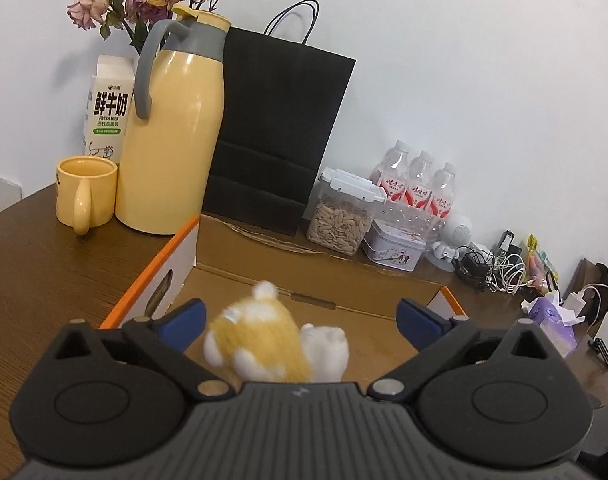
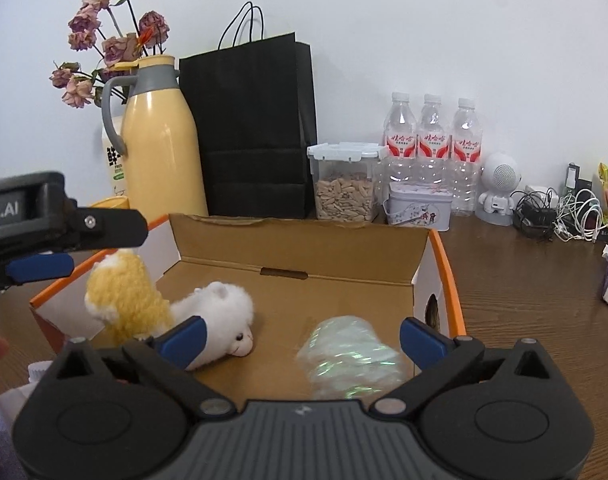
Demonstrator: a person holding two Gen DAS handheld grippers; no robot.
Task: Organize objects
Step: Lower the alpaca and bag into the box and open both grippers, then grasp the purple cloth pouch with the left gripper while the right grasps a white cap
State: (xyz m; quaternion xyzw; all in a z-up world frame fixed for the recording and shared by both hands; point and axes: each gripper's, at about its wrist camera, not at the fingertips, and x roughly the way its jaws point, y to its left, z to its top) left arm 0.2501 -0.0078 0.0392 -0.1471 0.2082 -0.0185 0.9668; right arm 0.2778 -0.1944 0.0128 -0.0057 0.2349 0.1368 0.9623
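Left wrist view: at the upper left of the frame a white milk carton (image 1: pixel 108 108) reads "FRESH MILK" under large Chinese characters, standing behind a yellow thermos jug (image 1: pixel 172 136) with a grey handle and beside a yellow mug (image 1: pixel 86 194); the three water bottles (image 1: pixel 419 184) right of centre carry red-and-white labels whose script is too small to read. The largest task thing is the open cardboard box (image 1: pixel 288 256), plain brown inside, white outside with orange edges, filling the lower middle of both frames in front of a black paper bag (image 1: pixel 280 128). In it, at the lower centre of this view, lies a blurred plush toy (image 1: pixel 264 344), woolly yellow on the body with a white head and feet; the left gripper (image 1: pixel 302 316) has its blue-padded jaws spread wide on either side of the toy, not touching it. In the right wrist view the same toy (image 2: pixel 164 312) sits at the lower left of the box floor, its white face turned toward the camera, with the left gripper's black body at the left edge showing the letters "oot.AI". Lower right of centre in that view, a crinkled, iridescent clear wrap bundle (image 2: pixel 351 356) rests on the box floor between the wide-open jaws of the right gripper (image 2: pixel 304 340), untouched by either pad.
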